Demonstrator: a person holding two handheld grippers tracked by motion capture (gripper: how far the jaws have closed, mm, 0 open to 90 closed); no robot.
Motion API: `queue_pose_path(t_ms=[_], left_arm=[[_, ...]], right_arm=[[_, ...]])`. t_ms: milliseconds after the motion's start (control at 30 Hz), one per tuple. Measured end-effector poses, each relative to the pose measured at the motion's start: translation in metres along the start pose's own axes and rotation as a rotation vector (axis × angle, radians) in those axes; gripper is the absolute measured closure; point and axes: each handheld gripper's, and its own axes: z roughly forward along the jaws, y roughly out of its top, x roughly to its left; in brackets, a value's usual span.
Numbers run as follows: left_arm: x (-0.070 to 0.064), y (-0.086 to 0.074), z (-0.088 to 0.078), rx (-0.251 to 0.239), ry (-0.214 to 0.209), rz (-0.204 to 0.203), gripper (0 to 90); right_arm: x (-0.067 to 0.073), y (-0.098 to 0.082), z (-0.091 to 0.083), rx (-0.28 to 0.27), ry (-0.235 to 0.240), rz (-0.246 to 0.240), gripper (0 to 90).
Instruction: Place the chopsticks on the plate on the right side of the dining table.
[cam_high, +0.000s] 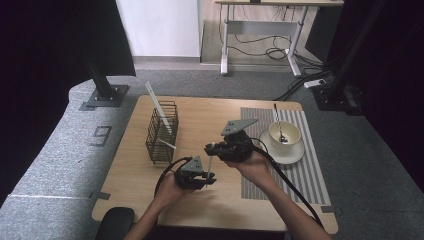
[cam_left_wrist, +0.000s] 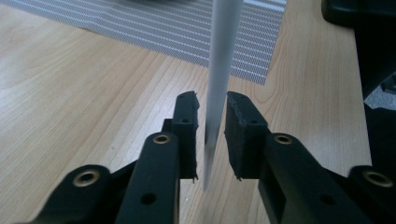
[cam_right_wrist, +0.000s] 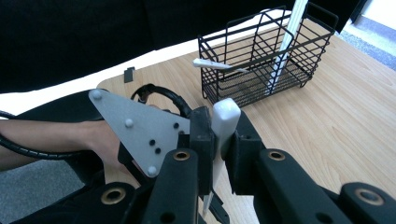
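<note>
White stick (cam_high: 210, 164) | clamped in right hand-held gripper (cam_high: 214, 148), between left hand-held gripper (cam_high: 208, 177) jaws, nearly closed | wooden table (cam_high: 210, 120), grey carpet (cam_high: 60, 150)

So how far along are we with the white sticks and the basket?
Two white sticks already sit in the wire basket. A third stick is in hand: the right claw is clamped on it, and the left claw brackets its lower end, pads not clearly pressing. Probably left: finish the handover and drop it in the basket.
</note>
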Motion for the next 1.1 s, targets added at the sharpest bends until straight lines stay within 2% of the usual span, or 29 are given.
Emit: queue_pose_path(t_ms=[67,267,300,367,400,500,633,700,733,767,1100], left_arm=[[0.001,0.0,-0.002,-0.007,0.004,-0.001,82.8],[0.002,-0.001,-0.006,-0.038,-0.003,0.007,85.1],[0.002,-0.002,-0.006,-0.037,-0.001,0.01,85.1],[0.002,-0.002,-0.007,-0.039,-0.001,0.018,85.2],[0.002,-0.002,-0.007,-0.04,-0.002,0.022,85.2],[0.001,-0.002,-0.007,-0.042,-0.003,0.027,85.2],[0.002,-0.003,-0.007,-0.03,0.005,0.015,85.2],[0.004,-0.004,-0.008,-0.033,-0.005,-0.004,85.2],[0.004,-0.004,-0.008,-0.033,-0.005,-0.004,85.2],[0.005,-0.004,-0.009,-0.043,-0.016,-0.009,85.2],[0.006,-0.006,-0.013,-0.062,-0.019,-0.003,85.3]], right_arm=[[-0.001,-0.001,0.001,0.0,0.002,0.006,81.5],[0.0,0.0,-0.001,-0.008,0.005,0.004,81.1],[0.0,0.0,-0.001,-0.009,0.006,0.0,78.0],[0.001,0.0,-0.001,-0.002,-0.009,-0.014,65.9],[0.001,-0.001,-0.001,0.004,-0.028,-0.023,58.2],[0.004,-0.002,0.002,0.028,-0.13,-0.05,41.2],[0.006,-0.006,0.004,0.045,-0.228,-0.078,31.2],[0.005,-0.01,-0.001,0.036,-0.283,-0.08,30.2],[0.005,-0.01,-0.001,0.036,-0.283,-0.08,30.2],[0.001,-0.014,-0.005,0.022,-0.312,-0.065,29.5],[-0.019,-0.038,-0.023,-0.007,-0.377,0.023,29.5]])
